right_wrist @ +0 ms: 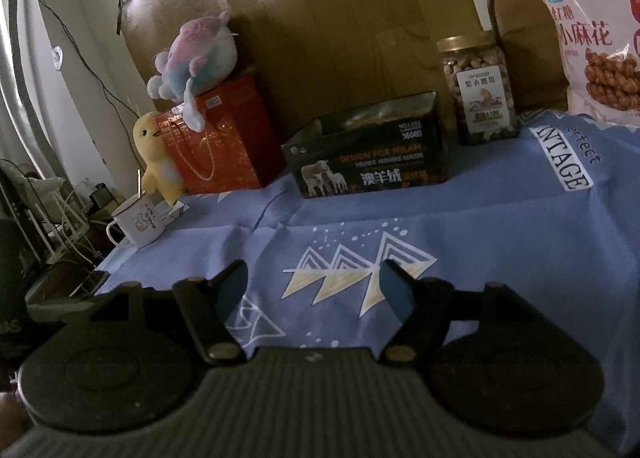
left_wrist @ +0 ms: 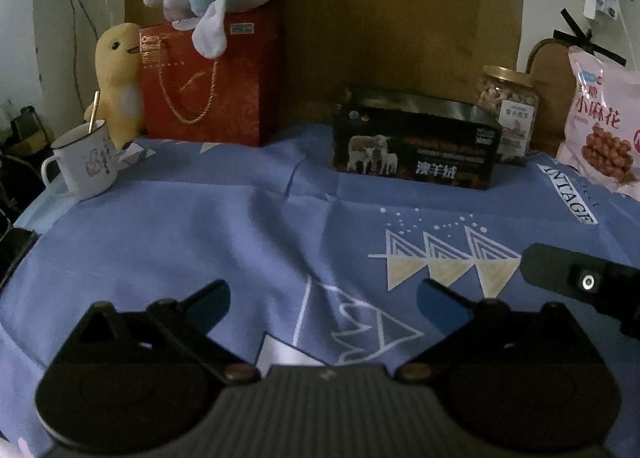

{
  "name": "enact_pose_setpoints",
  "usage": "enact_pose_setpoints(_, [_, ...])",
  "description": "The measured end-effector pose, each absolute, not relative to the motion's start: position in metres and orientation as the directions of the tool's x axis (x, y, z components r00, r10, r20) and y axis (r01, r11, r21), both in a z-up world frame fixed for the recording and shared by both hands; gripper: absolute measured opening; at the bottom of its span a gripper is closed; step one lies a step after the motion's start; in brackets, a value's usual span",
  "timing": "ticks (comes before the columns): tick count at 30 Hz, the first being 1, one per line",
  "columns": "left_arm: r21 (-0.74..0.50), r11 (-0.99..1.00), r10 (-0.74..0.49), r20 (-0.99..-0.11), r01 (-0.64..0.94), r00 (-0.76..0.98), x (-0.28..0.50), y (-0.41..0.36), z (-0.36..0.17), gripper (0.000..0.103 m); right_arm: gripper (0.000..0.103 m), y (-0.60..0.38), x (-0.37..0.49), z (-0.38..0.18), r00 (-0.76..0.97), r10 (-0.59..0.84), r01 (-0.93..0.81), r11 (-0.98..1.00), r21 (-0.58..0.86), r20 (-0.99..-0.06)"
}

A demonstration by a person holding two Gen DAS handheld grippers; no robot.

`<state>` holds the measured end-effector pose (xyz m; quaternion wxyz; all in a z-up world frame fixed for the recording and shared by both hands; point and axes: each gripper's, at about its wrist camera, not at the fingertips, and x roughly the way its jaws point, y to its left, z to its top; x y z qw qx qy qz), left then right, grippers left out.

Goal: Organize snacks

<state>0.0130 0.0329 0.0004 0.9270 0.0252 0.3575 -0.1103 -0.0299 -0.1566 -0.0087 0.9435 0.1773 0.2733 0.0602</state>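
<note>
Wrinkled blue cloth (left_wrist: 200, 225) carries a glossy black box (left_wrist: 416, 141), clear nut jar (left_wrist: 508, 105) and pink crinkly bag (left_wrist: 600, 125) at its far edge; left gripper (left_wrist: 322, 300) and right gripper (right_wrist: 314, 290) gape wide, empty, above the cloth.

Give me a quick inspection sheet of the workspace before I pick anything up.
Surface: blue patterned cloth, wrinkled, bare in the middle.
Job's things: black box, top open; nut jar, lidded, right of it; pink snack bag at far right.
Clutter: red gift bag with plush toy on top; yellow duck plush; mug.
Grippers: left tool and right tool open, nothing between the fingers.
Cables: wire down the left wall.
Surroundings: cardboard backdrop, dim light.
</note>
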Motion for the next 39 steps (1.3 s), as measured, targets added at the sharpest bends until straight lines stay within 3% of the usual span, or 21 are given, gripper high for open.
enact_pose_setpoints(17, [0.002,0.999,-0.034,-0.569,0.043,0.822,-0.028,0.083,0.015,0.103,0.079,-0.130,-0.025,-0.028,0.812,0.262,-0.041,0.917,0.396,-0.522])
enact_pose_setpoints(28, [0.034,0.998,-0.034,-0.508,0.059,0.860,-0.045,0.066,0.020,0.103,0.084,-0.136,-0.036,-0.022,0.835,0.205,0.005,0.925,0.380,-0.510])
enact_pose_setpoints(39, [-0.008,0.995,-0.088,-0.537,0.099,0.839,-0.049,0.060,0.015,0.103,0.085,-0.142,-0.044,-0.023,0.836,0.207,0.013,0.918,0.395,-0.508])
